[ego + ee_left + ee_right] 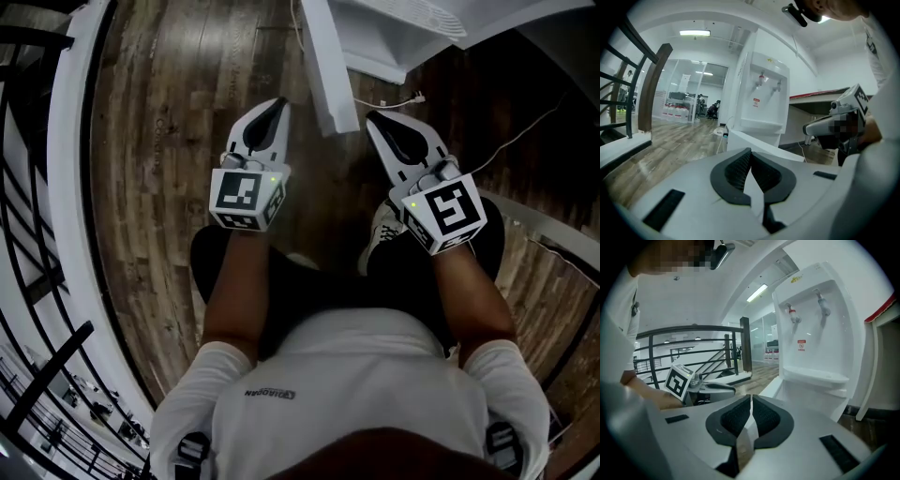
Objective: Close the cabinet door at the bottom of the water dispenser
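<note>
The white water dispenser stands straight ahead, with two taps above a drip shelf. Its bottom cabinet door is swung out towards me; the head view shows it as a white panel on edge between the two gripper tips. The door rises just beyond my left gripper's tips. My left gripper is shut and empty, to the left of the door. My right gripper is also shut and empty, to the door's right. Neither touches the door. Each gripper view shows its own jaws closed, left gripper and right gripper.
Dark wooden floor lies below. A white curved ledge with black railing runs along the left. A white cable with plug lies on the floor by the dispenser. A white table edge stands right of the dispenser. My shoe is under the right gripper.
</note>
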Tool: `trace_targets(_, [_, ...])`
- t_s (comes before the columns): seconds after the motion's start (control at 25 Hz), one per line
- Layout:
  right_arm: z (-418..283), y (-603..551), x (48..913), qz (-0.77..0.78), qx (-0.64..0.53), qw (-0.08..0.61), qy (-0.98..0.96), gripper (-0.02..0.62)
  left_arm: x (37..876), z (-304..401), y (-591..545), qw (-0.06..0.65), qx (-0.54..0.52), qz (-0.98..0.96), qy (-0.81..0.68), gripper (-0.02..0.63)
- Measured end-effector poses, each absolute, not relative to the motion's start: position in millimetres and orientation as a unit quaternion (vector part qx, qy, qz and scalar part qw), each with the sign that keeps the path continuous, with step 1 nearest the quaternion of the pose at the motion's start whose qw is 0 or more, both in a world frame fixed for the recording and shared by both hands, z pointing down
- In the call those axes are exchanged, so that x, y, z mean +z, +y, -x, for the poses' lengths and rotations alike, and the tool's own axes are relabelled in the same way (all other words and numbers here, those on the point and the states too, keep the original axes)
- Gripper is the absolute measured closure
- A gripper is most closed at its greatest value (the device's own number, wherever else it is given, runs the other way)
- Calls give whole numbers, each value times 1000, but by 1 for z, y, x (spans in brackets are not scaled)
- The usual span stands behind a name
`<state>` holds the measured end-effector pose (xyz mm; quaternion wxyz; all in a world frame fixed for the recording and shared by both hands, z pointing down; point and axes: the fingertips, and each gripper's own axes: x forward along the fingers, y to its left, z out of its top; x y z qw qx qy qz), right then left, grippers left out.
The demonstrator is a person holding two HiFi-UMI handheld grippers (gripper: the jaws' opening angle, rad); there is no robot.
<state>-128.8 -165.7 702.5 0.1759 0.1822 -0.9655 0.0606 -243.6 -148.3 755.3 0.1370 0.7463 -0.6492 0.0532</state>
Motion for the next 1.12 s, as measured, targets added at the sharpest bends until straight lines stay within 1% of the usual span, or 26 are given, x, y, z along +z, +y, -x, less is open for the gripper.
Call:
trace_targets(0.12, [121,-163,724,-210,93,197,-953,571,763,241,-152,119,75,-763,-630,611])
trace_targets(0.2, [120,-157,730,-220,115,208,-946,571,770,235,-152,119,83,-773,-617,611])
trace_targets(0.4, [128,-137,739,-208,112,241,-941,569,789,218,-151,140,82,-787,-595,611])
trace_targets(0.6, [125,-131,756,-212,129,256,-934,565,786,209,-151,127,81,-801,-579,611])
trace_targets(0.64, [126,-131,757,-212,134,255,-934,556,785,210,-152,126,79,-801,-580,611])
trace_targets(0.72, [129,-129,761,-208,148,253,-933,501,780,213,-153,124,73,-799,-584,611])
trace_targets(0.76, [132,-128,762,-205,153,251,-934,489,778,214,-154,123,70,-798,-586,611])
trace_targets(0.88, [138,-126,766,-201,149,249,-936,477,775,214,-154,117,71,-798,-587,611])
trace_targets(1.12, [140,-126,767,-207,138,251,-935,474,776,216,-154,116,71,-797,-588,611])
